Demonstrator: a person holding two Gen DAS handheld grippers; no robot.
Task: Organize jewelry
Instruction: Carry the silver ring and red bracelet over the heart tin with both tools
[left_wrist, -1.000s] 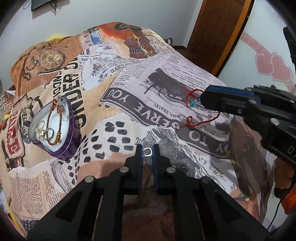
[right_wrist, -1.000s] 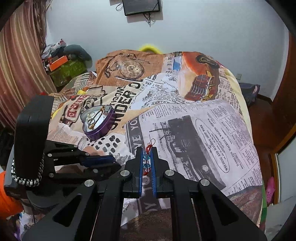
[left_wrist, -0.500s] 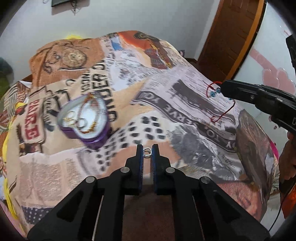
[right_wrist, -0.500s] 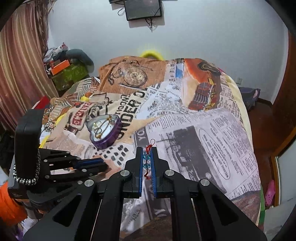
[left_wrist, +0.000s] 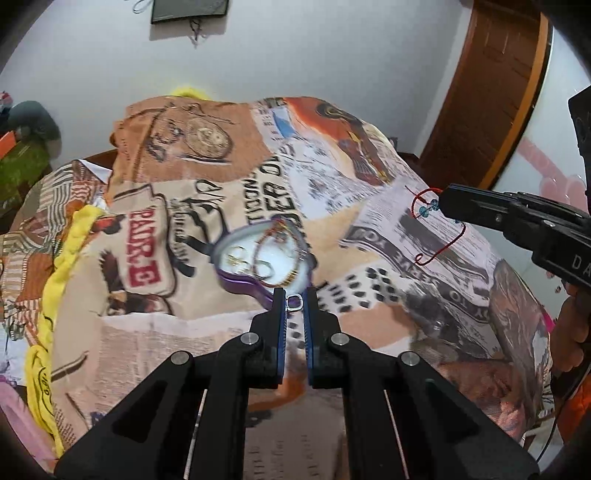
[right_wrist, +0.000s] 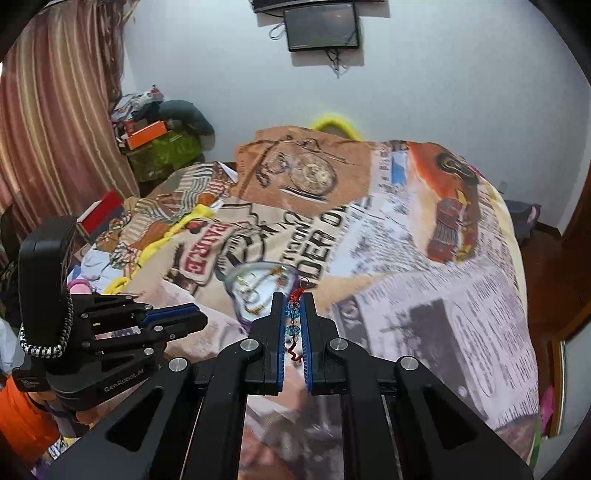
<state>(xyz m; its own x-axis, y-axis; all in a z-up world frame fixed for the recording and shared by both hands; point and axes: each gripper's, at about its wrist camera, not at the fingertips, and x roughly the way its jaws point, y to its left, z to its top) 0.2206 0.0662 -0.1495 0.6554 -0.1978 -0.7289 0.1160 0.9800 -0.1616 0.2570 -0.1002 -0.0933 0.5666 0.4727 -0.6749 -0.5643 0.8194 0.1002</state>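
Observation:
My left gripper (left_wrist: 294, 303) is shut on a small silver ring (left_wrist: 295, 302) and holds it above the bed, just in front of a purple heart-shaped jewelry box (left_wrist: 258, 258). The open box holds rings and a beaded bracelet. My right gripper (right_wrist: 293, 314) is shut on a red cord bracelet with blue beads (right_wrist: 293, 317); in the left wrist view the cord (left_wrist: 439, 236) hangs from its tips at the right. The box also shows in the right wrist view (right_wrist: 255, 291), just beyond the right fingertips. The left gripper (right_wrist: 173, 319) appears at lower left there.
The bed is covered by a newspaper-print blanket (left_wrist: 369, 177). A yellow cloth (left_wrist: 55, 280) lies along its left side. Clutter and boxes (right_wrist: 155, 136) stand by a curtain at the left. A wooden door (left_wrist: 487, 92) is at the right, a wall screen (right_wrist: 321, 26) behind.
Both grippers have lifted and moved toward the purple box, which now sits just ahead of the fingertips. The ring and the red cord bracelet stay held.

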